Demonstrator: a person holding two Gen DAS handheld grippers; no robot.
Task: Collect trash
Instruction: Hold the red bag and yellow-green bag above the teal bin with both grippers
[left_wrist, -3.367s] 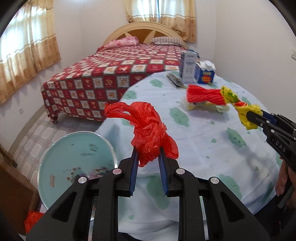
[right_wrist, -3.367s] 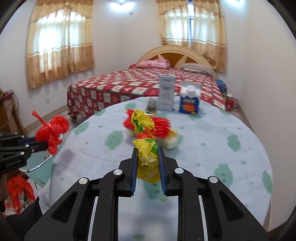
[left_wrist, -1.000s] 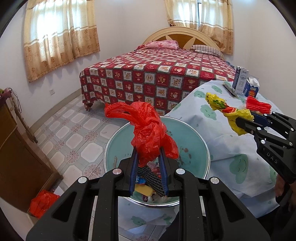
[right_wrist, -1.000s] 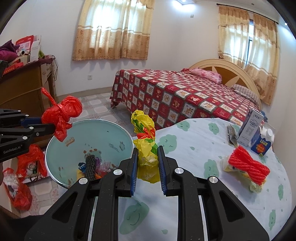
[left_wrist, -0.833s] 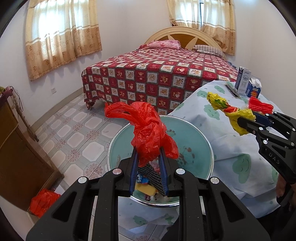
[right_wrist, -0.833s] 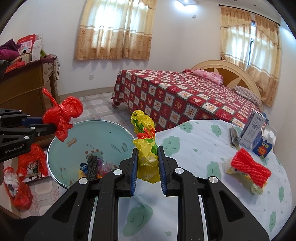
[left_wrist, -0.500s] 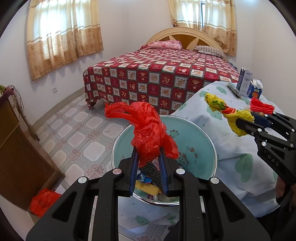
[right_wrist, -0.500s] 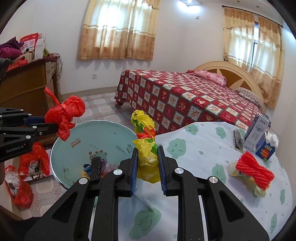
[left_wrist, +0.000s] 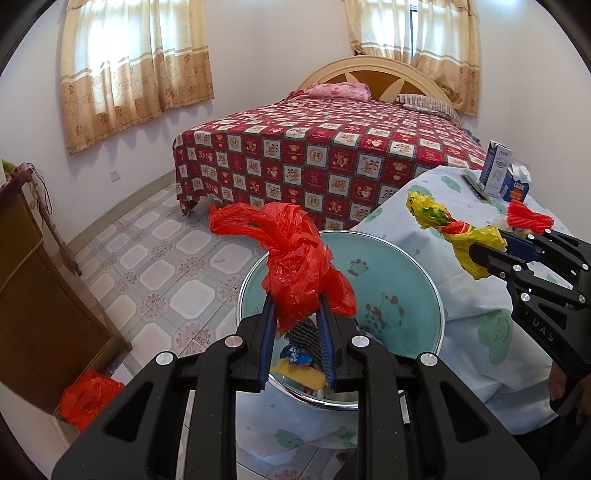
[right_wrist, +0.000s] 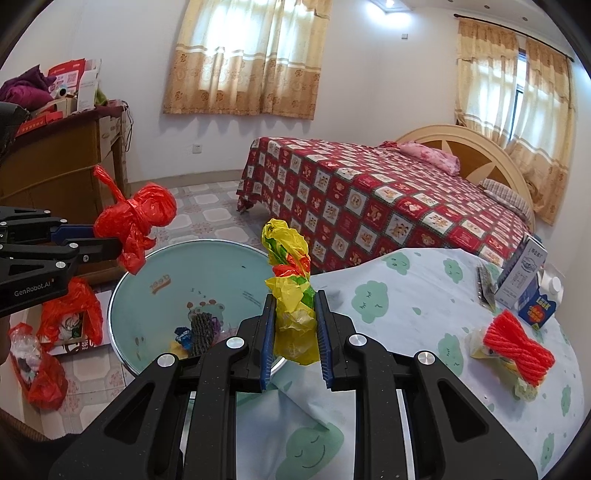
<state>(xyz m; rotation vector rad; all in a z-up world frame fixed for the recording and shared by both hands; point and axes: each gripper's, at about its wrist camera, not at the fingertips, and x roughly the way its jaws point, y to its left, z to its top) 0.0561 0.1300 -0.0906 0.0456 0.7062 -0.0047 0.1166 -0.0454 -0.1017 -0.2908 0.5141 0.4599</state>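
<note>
My left gripper (left_wrist: 295, 314) is shut on a knotted red plastic bag (left_wrist: 295, 266), held above the round teal trash bin (left_wrist: 388, 273). In the right wrist view that same red bag (right_wrist: 136, 221) hangs over the bin's (right_wrist: 147, 295) left rim. My right gripper (right_wrist: 293, 321) is shut on a yellow, green and red crumpled bag (right_wrist: 291, 288), just over the table edge beside the bin. From the left wrist view the yellow bag (left_wrist: 454, 232) and the right gripper (left_wrist: 487, 254) sit at the right. Several wrappers lie at the bin's bottom.
A round table with a cloud-print cloth (right_wrist: 406, 314) carries a red bundle of trash (right_wrist: 517, 343), a white carton (right_wrist: 521, 273) and a blue carton. A checked red bed (left_wrist: 332, 162) stands behind. A wooden cabinet (left_wrist: 37, 295) and red bags (right_wrist: 55, 332) are on the floor at the left.
Both views have drifted slightly so the bin sits more to the right under the red bag. Both grips are unchanged.
</note>
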